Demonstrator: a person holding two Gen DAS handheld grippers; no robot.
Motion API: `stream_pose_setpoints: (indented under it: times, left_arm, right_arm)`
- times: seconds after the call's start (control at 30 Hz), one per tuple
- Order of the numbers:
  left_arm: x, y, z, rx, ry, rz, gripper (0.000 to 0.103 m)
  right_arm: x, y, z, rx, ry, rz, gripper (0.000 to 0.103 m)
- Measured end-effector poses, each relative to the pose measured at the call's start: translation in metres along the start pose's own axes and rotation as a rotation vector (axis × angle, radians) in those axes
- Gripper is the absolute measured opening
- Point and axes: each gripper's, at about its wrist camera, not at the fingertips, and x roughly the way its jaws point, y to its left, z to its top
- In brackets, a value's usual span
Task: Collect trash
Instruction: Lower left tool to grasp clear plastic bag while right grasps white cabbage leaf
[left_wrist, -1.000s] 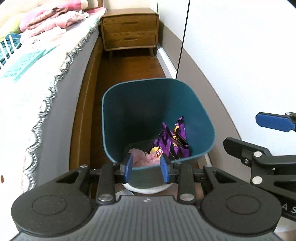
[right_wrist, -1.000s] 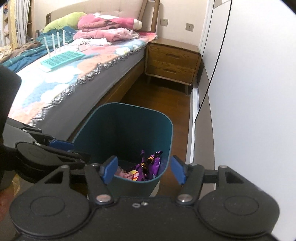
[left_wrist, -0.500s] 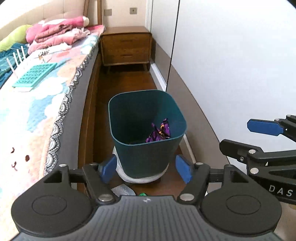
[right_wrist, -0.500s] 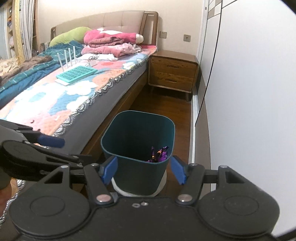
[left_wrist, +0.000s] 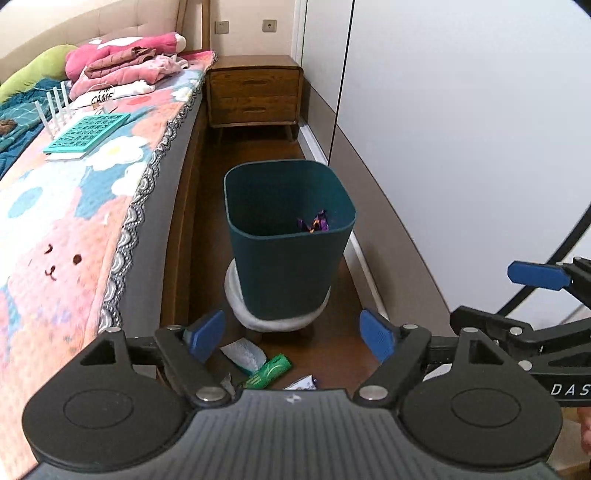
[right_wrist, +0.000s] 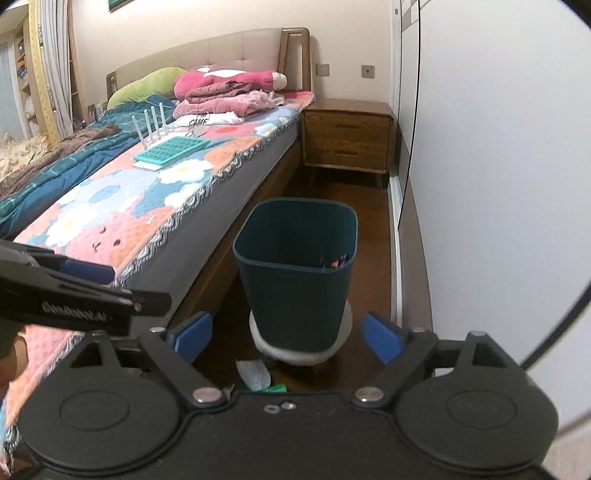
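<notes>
A dark teal bin (left_wrist: 291, 240) (right_wrist: 299, 273) stands on a low white stool (left_wrist: 273, 319) (right_wrist: 303, 350) in the aisle beside the bed. A purple wrapper (left_wrist: 316, 223) (right_wrist: 338, 261) shows inside it. On the floor in front of the stool lie a white crumpled piece (left_wrist: 245, 354) (right_wrist: 255, 373), a green packet (left_wrist: 271, 369) (right_wrist: 277, 387) and a small wrapper (left_wrist: 303, 382). My left gripper (left_wrist: 293, 336) hangs above this litter, jaws opening, nothing between them. My right gripper (right_wrist: 286, 338) is drawn back from the bin, jaws opening, empty too.
The bed (right_wrist: 155, 199) with a flowered cover runs along the left, with a teal tray (left_wrist: 86, 133) and folded clothes on it. A wooden nightstand (left_wrist: 255, 96) closes the far end. White wardrobe doors (left_wrist: 461, 129) line the right side.
Both grippers pulled back and up from the bin, which now looks smaller and farther. Both jaws spread wider. The stool and the floor litter came into view.
</notes>
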Motion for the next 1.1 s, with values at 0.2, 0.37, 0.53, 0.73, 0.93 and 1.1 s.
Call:
stream_pose_setpoints:
  times: [0.2,0.37,0.53,0.73,0.93,1.1]
  left_arm:
    - [0.02,0.003,-0.036,0.008,0.049,-0.01,0.082]
    - [0.051,0.009,-0.069,0.001,0.121,0.003,0.083]
    - [0.091,0.018,-0.1,-0.048,0.228,0.027,0.083]
    - [0.162,0.028,-0.153,-0.051,0.43,0.048,0.083]
    - [0.233,0.041,-0.216,-0.202,0.642,0.132,0.083]
    - [0.288,0.042,-0.269,-0.313,0.807,0.204,0.083]
  right_arm:
    - [0.023,-0.007,-0.043,0.063,0.069,0.012,0.094]
    - [0.056,-0.013,-0.078,0.136,0.153,0.02,0.094]
    - [0.089,-0.012,-0.111,0.173,0.247,0.004,0.095]
    - [0.152,-0.016,-0.151,0.218,0.407,-0.008,0.095]
    - [0.223,-0.015,-0.185,0.241,0.534,0.035,0.095]
    - [0.278,-0.012,-0.222,0.251,0.654,0.08,0.094]
